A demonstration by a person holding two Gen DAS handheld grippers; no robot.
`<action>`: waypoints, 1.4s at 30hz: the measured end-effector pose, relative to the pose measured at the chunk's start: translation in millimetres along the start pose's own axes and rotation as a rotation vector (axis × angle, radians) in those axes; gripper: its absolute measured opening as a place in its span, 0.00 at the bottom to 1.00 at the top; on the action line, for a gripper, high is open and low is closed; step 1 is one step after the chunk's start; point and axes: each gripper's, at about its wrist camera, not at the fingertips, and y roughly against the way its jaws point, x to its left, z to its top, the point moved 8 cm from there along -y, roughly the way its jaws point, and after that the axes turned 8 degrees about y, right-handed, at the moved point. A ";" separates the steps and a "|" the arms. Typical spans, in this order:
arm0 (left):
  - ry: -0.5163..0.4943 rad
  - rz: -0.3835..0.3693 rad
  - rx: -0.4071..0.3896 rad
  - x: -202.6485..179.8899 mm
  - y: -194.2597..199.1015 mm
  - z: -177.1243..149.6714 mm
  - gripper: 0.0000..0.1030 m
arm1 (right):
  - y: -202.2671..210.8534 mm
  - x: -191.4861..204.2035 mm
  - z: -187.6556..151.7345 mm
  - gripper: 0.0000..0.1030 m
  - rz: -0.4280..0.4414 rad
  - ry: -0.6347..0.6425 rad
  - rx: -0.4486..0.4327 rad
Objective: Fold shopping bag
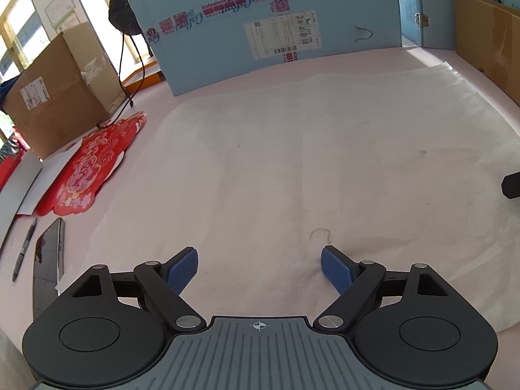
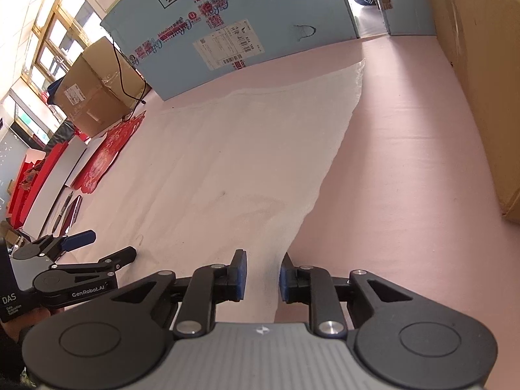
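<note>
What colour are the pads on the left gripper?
Blue pads, textured, on the left gripper; clearest in the left wrist view.

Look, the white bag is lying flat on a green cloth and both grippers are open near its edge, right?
Not quite: the cloth is pink, not green, as the right wrist view shows. The rest holds: the white bag lies flat, and the left gripper and right gripper are both open near its edge.
</note>
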 end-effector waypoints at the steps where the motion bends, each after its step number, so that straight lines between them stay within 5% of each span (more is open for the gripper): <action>1: 0.011 0.003 -0.001 1.3 -0.5 -0.4 0.87 | -0.1 1.4 0.7 0.22 0.008 0.001 -0.001; 9: 0.026 0.000 -0.004 4.3 -2.8 -0.6 0.92 | 12.2 21.2 23.2 0.06 0.096 0.036 -0.079; 18: 0.119 -0.138 0.008 22.0 2.8 4.1 0.92 | 8.5 88.1 73.3 0.04 0.225 0.173 -0.170; 25: 0.169 -0.118 -0.080 75.6 39.9 15.9 0.92 | -16.0 146.6 112.3 0.04 0.288 0.267 -0.207; 33: 0.195 -0.378 -0.117 100.9 73.9 3.2 0.92 | -65.6 222.9 141.0 0.04 0.340 0.343 -0.232; 42: 0.344 -0.499 -0.159 120.8 66.6 11.0 0.92 | -111.4 308.9 160.8 0.03 0.417 0.422 -0.291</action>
